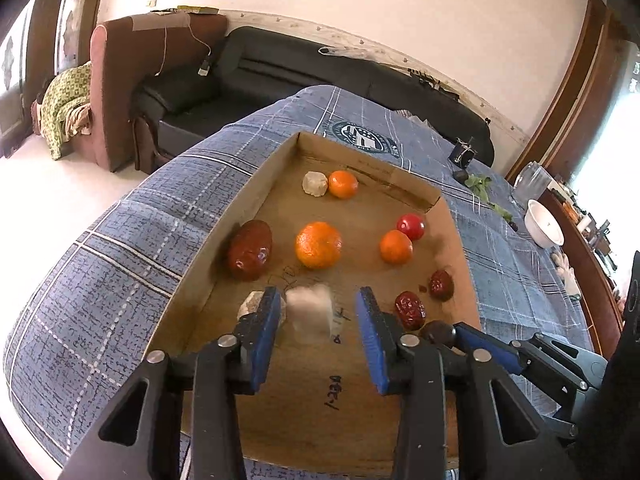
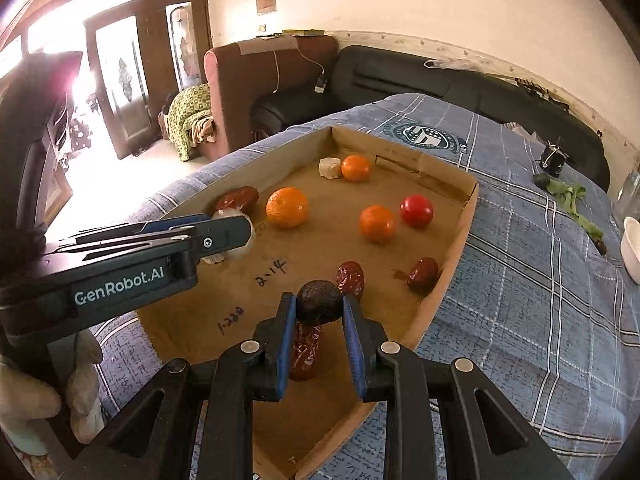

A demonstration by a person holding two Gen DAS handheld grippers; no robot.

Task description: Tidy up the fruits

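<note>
While our right tongs (image 2: 319, 307) clamp a dark fruit (image 2: 319, 303), our left tongs (image 1: 316, 306) gape around a blurred pale lump (image 1: 310, 312).

In the cardboard tray (image 2: 460, 236) on the table (image 2: 540, 300), a tangerine (image 2: 355, 168) lies far, two oranges (image 2: 287, 207) mid-tray, a tomato (image 2: 416, 211) right of them, dates (image 2: 422, 275) near right, and a sofa (image 2: 400, 76) stands behind the table.

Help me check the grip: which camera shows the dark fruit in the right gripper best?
The right wrist view: the dark fruit sits centred between the right gripper fingers. In the left wrist view it is only partly visible behind the left gripper.
</note>
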